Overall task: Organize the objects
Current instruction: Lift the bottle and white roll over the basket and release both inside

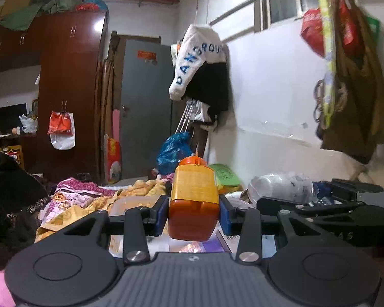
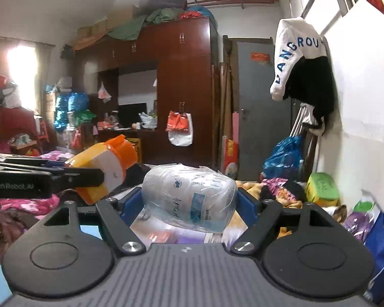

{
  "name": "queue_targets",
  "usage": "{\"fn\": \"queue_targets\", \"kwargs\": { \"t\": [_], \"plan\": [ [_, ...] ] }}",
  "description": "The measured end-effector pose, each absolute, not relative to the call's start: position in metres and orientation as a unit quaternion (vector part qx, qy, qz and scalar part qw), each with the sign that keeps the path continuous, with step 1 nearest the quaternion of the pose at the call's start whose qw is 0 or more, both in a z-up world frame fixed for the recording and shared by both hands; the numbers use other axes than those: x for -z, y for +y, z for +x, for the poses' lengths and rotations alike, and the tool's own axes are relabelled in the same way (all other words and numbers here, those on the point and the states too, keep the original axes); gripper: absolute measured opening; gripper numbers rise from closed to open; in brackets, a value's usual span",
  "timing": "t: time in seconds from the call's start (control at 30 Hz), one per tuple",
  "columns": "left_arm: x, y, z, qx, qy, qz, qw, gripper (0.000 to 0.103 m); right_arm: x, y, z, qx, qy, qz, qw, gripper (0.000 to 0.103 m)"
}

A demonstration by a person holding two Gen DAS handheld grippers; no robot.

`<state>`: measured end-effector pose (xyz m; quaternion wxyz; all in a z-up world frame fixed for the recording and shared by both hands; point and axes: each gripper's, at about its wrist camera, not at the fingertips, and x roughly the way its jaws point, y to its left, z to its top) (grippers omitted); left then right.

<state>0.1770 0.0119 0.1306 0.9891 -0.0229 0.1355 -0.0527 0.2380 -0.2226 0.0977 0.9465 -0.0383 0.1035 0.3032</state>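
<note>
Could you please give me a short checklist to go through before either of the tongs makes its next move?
1. Left tongs shut on the orange bottle: ok.
2. Bottle's orange cap on: ok.
3. Right tongs shut on the plastic-wrapped bundle: ok.
4. Bottle and bundle apart from each other: ok.
5. Place to set them down: cannot tell.

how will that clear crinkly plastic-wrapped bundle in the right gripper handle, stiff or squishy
The clear plastic-wrapped bundle probably squishes: its rounded sides bulge past the right gripper. The glossy wrap looks slippery, so it may creep under a light squeeze. It seems light for its bulk, being held up between the fingers alone.
</note>
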Motion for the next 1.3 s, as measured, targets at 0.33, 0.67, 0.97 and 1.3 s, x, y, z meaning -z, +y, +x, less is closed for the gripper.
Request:
{"fn": "queue_targets", "kwargs": {
  "t": [0.33, 0.67, 0.97, 1.3],
  "plan": [
    [-0.096, 0.024, 0.264, 0.023, 0.224, -0.044, 0.973, 0.044, -0.053, -0.203, 0.314, -0.289, 0.177, -0.037, 0.94, 0.079],
    [-0.076, 0.047, 0.268, 0.028, 0.216, -0.084, 0.972, 0.056, -0.042, -0.201, 0.305, -0.323, 0.147, -0.047, 0.934, 0.1],
    [-0.082, 0.053, 0.207, 0.091, 0.133, -0.1, 0.982, 0.103, -0.055, -0.222, 0.274, -0.346, 0.152, -0.007, 0.926, 0.103],
    [-0.078, 0.044, 0.156, 0.056, 0.15, -0.039, 0.986, 0.103, -0.058, -0.244, 0.227, -0.285, 0.163, -0.017, 0.944, 0.103]
  ]
}}
